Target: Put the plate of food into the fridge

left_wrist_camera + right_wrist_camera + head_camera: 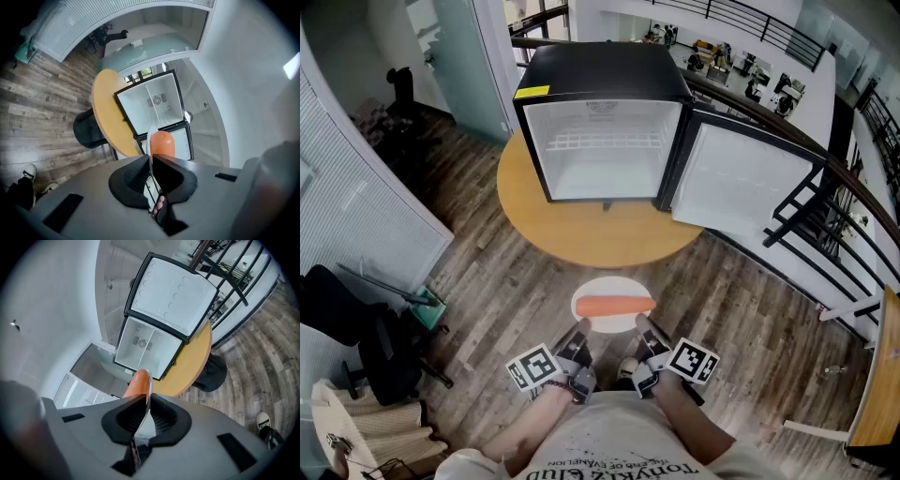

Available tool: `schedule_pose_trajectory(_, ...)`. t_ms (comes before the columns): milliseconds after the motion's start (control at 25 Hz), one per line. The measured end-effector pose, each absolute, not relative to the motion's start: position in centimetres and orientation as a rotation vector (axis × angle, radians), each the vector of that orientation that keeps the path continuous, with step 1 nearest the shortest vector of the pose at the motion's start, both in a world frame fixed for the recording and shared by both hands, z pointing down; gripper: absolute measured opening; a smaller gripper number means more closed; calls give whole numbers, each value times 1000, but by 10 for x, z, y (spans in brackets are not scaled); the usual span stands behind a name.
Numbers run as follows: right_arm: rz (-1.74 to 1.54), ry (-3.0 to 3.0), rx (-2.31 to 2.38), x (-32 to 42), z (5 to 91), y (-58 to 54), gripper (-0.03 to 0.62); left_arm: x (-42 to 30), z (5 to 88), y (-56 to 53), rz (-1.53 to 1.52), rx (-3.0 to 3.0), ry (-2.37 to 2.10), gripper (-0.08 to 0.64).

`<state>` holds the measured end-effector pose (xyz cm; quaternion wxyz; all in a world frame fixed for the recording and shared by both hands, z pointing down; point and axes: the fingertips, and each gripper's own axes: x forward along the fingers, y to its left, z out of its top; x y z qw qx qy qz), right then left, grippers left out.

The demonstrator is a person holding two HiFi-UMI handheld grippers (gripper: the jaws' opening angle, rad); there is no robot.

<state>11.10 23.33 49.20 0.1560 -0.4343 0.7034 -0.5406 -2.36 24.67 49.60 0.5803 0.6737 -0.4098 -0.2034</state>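
The plate (613,284) is in the air over the wooden floor (516,291), near me and well short of the round counter (581,234). It carries one long orange piece of food (615,306) lying left to right. I see my left tool (579,332) clenched on its near-left rim and my right tool (647,330) clenched on its near-right rim. The black fridge (600,84) stands on the counter, with its door (741,183) swung open to the right. Its white inside shows a wire shelf (603,142) near the top. A yellow sticker (532,92) sits on its top left corner; I cannot read the print.
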Motion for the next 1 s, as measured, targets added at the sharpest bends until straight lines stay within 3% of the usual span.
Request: schedule_pose_trajectory(1000, -1564, 1982, -1221, 103, 503, 221, 48, -32, 503, 235, -482, 1557, -970, 40)
